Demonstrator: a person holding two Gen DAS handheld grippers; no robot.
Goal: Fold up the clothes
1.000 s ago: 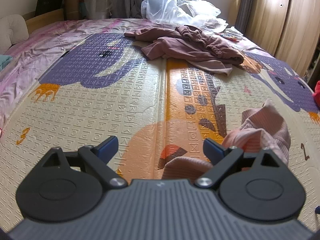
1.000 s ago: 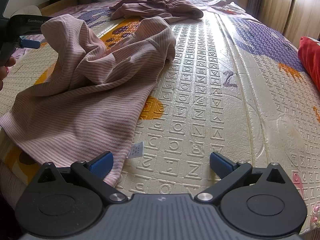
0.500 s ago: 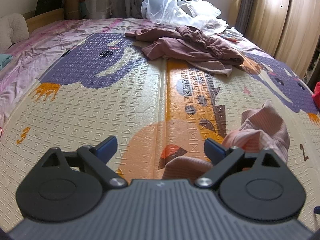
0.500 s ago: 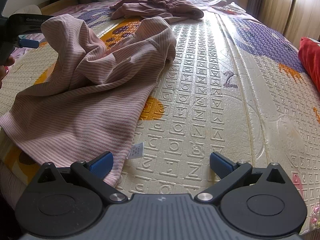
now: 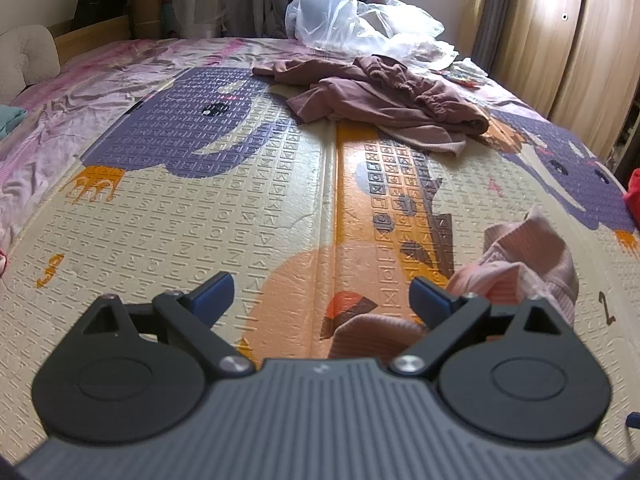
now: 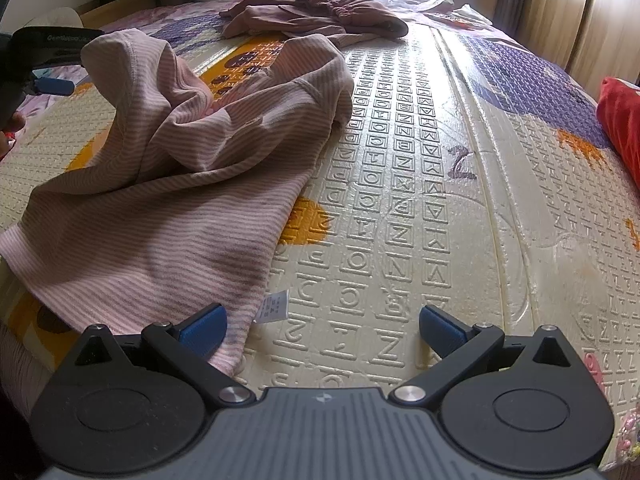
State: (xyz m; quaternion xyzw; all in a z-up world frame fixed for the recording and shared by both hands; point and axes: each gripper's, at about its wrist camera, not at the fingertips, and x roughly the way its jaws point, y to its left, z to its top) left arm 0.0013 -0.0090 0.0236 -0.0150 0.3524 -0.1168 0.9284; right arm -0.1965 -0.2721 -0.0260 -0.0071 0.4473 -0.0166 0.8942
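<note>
A bed covered by an embossed play mat point(image 5: 248, 216) (cream, with purple and orange animal shapes and raised letters) is shown in both wrist views. A pink striped garment point(image 6: 160, 200) is spread loosely over the near left part of the mat in the right wrist view, its hem reaching the near edge and one bunched portion raised at the upper left; a white care label point(image 6: 275, 306) lies at its near edge on the mat. In the left wrist view the same garment point(image 5: 532, 264) is seen crumpled at the lower right. A heap of mauve clothes point(image 5: 384, 100) is piled well apart from it at the far end of the mat, with clear plastic bags point(image 5: 352, 20) behind. A red item point(image 6: 620, 120) is partly visible at the right margin.

The left gripper point(image 5: 320, 292) is held with its fingers spread wide, empty, above the mat; its right finger stands just beside the striped fabric, though contact cannot be confirmed. The right gripper point(image 6: 323, 320) is likewise spread wide and holding nothing, its left finger apparently over the garment's near corner.
</note>
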